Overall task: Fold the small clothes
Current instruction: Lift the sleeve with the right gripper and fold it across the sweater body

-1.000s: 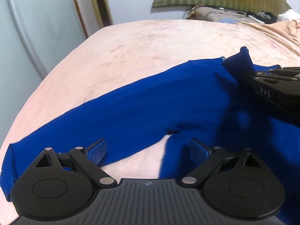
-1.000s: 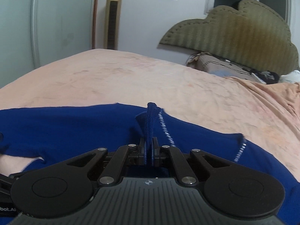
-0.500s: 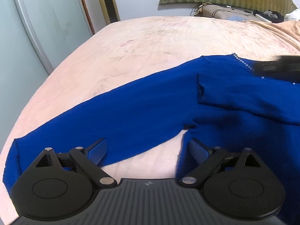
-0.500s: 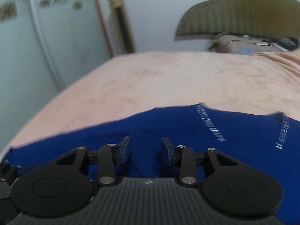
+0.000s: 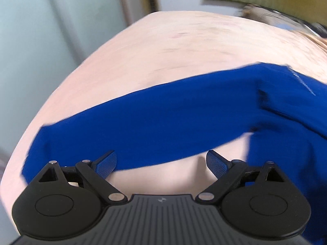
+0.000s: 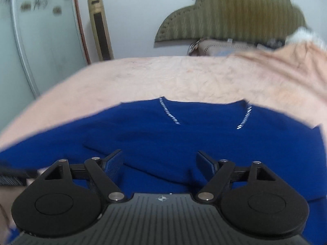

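The blue sweater (image 5: 163,122) lies flat on the pink bed (image 5: 184,47), soft, light and floppy, I judge; it should be taken at a cuff or hem edge. My left gripper (image 5: 161,164) hangs with jaws wide apart, empty, above the outstretched sleeve (image 5: 102,134), which only my left view shows whole. My right gripper (image 6: 160,162) has jaws opening, nothing pinched; its view alone shows the beaded neckline (image 6: 169,112).

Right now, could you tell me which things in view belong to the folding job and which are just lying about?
Job: blue sweater; left gripper, open; right gripper, jaws opening, nothing clamped.
Lying about: bed sheet; headboard; tower fan.
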The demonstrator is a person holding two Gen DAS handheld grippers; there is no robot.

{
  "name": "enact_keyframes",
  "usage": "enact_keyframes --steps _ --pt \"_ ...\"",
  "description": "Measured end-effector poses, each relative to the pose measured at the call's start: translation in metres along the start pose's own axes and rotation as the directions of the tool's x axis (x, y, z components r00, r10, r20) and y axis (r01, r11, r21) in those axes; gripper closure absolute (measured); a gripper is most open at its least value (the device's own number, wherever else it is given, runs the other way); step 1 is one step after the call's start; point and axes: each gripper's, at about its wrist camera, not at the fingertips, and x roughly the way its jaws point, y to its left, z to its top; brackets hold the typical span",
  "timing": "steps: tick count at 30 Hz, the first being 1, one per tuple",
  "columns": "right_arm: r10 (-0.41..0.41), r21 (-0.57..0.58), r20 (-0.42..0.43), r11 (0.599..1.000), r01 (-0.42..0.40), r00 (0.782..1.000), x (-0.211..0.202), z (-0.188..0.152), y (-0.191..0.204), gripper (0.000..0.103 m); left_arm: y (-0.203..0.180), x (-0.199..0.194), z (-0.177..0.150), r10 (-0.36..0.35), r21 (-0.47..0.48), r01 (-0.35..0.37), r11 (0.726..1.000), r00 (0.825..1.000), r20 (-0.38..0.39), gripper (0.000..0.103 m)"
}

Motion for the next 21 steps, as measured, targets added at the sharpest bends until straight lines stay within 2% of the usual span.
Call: enact_keyframes --steps 2,3,4,5,7,9,11,13,15,16,19,21 --pt "-0.027 -0.056 0.049 0.998 0.03 0.998 -0.019 -0.009 0.013 0.022 0.03 -0.003 -0.003 0.023 -0.087 -0.024 0.996 1.0 -0.013 0.008" --pt "-0.033 -0.074 0.09 0.996 0.04 0.995 -0.028 -0.011 0.019 0.016 0.046 -0.005 -0.005 0.042 -0.134 -0.044 0.99 0.999 -0.021 0.008" --pt "-0.033 -0.097 0.13 0.994 0.046 0.991 -0.036 -0.015 0.019 0.004 0.057 -0.005 -0.008 0.052 -0.166 -0.056 0.984 0.998 -0.028 0.008" --pt "-0.033 -0.125 0.158 0.991 0.053 0.987 -0.04 -0.017 0.02 0.0 0.069 -0.006 -0.01 0.056 -0.199 -0.063 0.978 0.998 -0.039 0.008" --pt "-0.05 -0.18 0.17 0.98 0.081 0.984 -0.046 -0.029 0.024 0.0 0.088 -0.005 -0.015 0.054 -0.255 -0.07 0.964 0.996 -0.069 0.008" --pt "-0.047 -0.174 0.137 0.982 0.071 0.989 -0.04 -0.036 0.019 0.0 0.095 -0.003 -0.017 0.082 -0.256 -0.097 0.962 0.994 -0.069 0.008" --pt "-0.011 -0.114 0.106 0.993 0.023 0.994 -0.038 -0.039 0.009 0.0 0.095 0.005 -0.012 0.201 -0.186 -0.203 0.961 0.979 -0.03 0.008" --pt "0.018 -0.064 0.091 0.998 -0.013 0.996 -0.038 -0.04 0.002 0.0 0.096 0.016 -0.005 0.337 -0.122 -0.337 0.934 0.941 -0.022 0.008" --pt "0.016 -0.058 0.095 0.998 -0.011 0.995 -0.036 -0.042 -0.002 0.0 0.098 0.031 0.001 0.413 -0.065 -0.411 0.909 0.91 0.025 0.008" --pt "0.012 -0.059 0.103 0.998 -0.006 0.995 -0.038 -0.043 -0.002 0.0 0.099 0.04 0.002 0.463 -0.029 -0.462 0.886 0.886 0.04 0.008" --pt "0.012 -0.03 0.098 0.999 -0.009 0.995 -0.034 -0.047 -0.008 0.0 0.123 0.063 0.001 0.62 0.022 -0.623 0.782 0.781 0.074 0.006" --pt "0.011 -0.004 0.083 1.0 -0.011 0.997 -0.03 -0.05 -0.013 0.0 0.152 0.074 -0.003 0.685 0.025 -0.688 0.726 0.725 0.075 0.005"
